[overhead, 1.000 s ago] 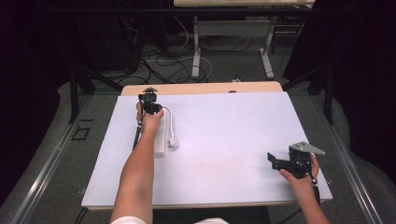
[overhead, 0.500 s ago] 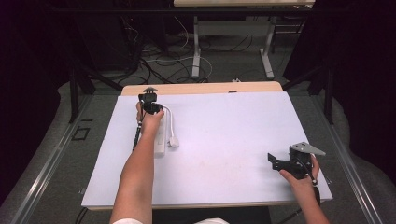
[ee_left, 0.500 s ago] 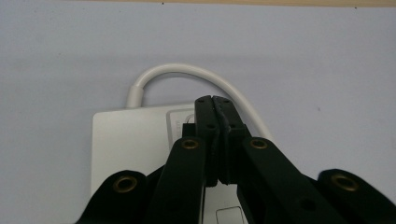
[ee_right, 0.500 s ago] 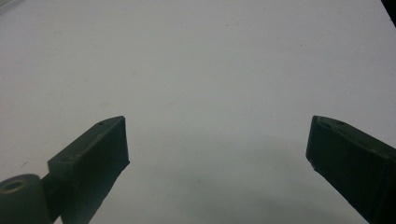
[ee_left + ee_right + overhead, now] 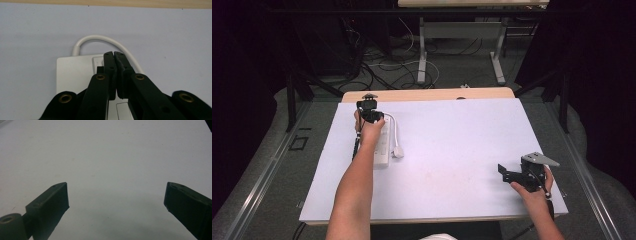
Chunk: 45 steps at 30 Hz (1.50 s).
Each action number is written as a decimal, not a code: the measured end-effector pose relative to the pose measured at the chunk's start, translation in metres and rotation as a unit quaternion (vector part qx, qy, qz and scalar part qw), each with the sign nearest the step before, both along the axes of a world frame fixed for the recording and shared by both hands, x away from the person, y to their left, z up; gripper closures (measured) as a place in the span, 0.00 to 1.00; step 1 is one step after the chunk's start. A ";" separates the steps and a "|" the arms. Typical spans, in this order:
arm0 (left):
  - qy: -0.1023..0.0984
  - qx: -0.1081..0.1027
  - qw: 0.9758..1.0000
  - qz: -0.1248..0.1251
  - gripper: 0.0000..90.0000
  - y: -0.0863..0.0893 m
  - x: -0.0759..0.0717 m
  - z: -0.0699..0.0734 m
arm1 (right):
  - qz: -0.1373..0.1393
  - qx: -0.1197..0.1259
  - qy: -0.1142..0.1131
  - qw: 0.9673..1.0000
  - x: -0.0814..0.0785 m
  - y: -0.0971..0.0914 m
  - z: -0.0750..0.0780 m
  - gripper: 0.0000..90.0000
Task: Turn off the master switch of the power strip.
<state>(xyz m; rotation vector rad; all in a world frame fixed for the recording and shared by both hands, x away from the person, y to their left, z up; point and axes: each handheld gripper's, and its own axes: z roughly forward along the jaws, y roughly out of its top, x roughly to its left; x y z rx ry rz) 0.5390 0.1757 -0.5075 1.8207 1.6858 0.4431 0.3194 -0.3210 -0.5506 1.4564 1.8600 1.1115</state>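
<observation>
A white power strip (image 5: 382, 146) lies at the left of the white table top (image 5: 462, 135). Its white cable (image 5: 395, 131) loops from the far end back to a plug (image 5: 398, 152) beside it. My left gripper (image 5: 371, 112) is held over the strip's far end. In the left gripper view that gripper (image 5: 114, 54) is shut, jaws pressed together with nothing between them. Its tips rest over a small square switch on the strip (image 5: 72, 72), just below the cable loop (image 5: 100, 38). My right gripper (image 5: 506, 173) hovers near the front right corner, and the right gripper view shows it (image 5: 116, 192) open over bare table.
A strip of bare wood (image 5: 427, 94) runs along the table's far edge. Beyond it, cables and the metal legs of another table (image 5: 422, 55) stand on the floor. Dark curtains close in both sides.
</observation>
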 end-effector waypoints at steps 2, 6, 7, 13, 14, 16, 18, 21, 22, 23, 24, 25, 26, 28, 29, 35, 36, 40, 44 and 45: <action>0.003 -0.004 1.000 -0.008 0.98 0.002 -0.001 0.002 | -0.003 0.002 -0.008 1.000 0.001 0.000 -0.001 0.06; -0.013 -0.009 1.000 -0.007 0.97 0.003 -0.004 0.004 | -0.005 0.003 -0.009 1.000 0.001 0.000 -0.001 0.06; -0.014 -0.009 1.000 -0.007 0.97 0.003 -0.004 0.005 | 0.000 -0.001 0.000 1.000 0.000 0.000 0.000 0.06; -0.017 -0.017 1.000 -0.014 0.94 0.005 -0.009 0.011 | 0.001 -0.002 -0.004 1.000 0.001 -0.001 0.000 0.06; -0.015 -0.017 1.000 -0.019 0.94 0.005 -0.009 0.012 | 0.000 -0.003 0.006 1.000 0.000 0.000 0.001 0.06; -0.024 -0.020 0.999 -0.018 0.93 0.004 -0.010 0.013 | 0.000 -0.004 0.005 1.000 0.000 -0.001 0.002 0.06; -0.028 -0.023 0.999 -0.022 0.92 0.004 -0.011 0.015 | 0.002 -0.006 0.004 1.000 0.000 -0.001 0.002 0.06; -0.034 -0.027 0.999 -0.027 0.91 0.002 -0.014 0.018 | 0.002 -0.002 -0.005 1.000 0.001 -0.001 0.000 0.06; -0.035 -0.029 0.999 -0.029 0.90 0.002 -0.015 0.019 | 0.003 -0.003 -0.006 1.000 0.001 -0.001 0.000 0.06; -0.035 -0.031 0.998 -0.032 0.89 0.002 -0.016 0.021 | 0.002 -0.003 -0.009 1.000 0.001 0.000 0.000 0.06; -0.039 -0.032 0.998 -0.033 0.89 0.001 -0.017 0.021 | 0.002 -0.003 -0.010 1.000 0.002 0.000 0.000 0.06; -0.039 -0.036 0.998 -0.035 0.88 0.001 -0.018 0.022 | 0.005 -0.002 -0.008 1.000 0.001 -0.001 0.000 0.06; -0.040 -0.039 0.998 -0.034 0.87 0.000 -0.019 0.023 | 0.005 -0.001 -0.007 1.000 0.001 0.000 0.001 0.06; -0.043 -0.042 0.998 -0.037 0.86 -0.001 -0.022 0.025 | 0.004 -0.001 -0.007 1.000 0.002 -0.001 0.000 0.06; -0.043 -0.045 0.997 -0.041 0.85 -0.001 -0.023 0.026 | 0.003 -0.003 -0.006 1.000 0.001 -0.001 0.001 0.06; -0.046 -0.052 0.996 -0.050 0.81 -0.003 -0.029 0.029 | 0.007 -0.002 -0.010 1.000 0.001 0.001 0.002 0.06; -0.048 -0.056 0.996 -0.052 0.81 -0.003 -0.030 0.030 | 0.009 -0.002 -0.011 1.000 0.001 0.001 0.002 0.06; -0.053 -0.061 0.995 -0.059 0.76 -0.005 -0.034 0.032 | 0.007 -0.003 -0.004 1.000 0.001 0.002 0.003 0.06; -0.055 -0.062 0.994 -0.067 0.71 -0.007 -0.036 0.034 | 0.011 0.001 -0.009 1.000 0.003 0.001 0.002 0.06; -0.052 -0.062 0.994 -0.070 0.70 -0.008 -0.037 0.035 | 0.011 -0.002 -0.006 1.000 0.002 0.001 0.002 0.06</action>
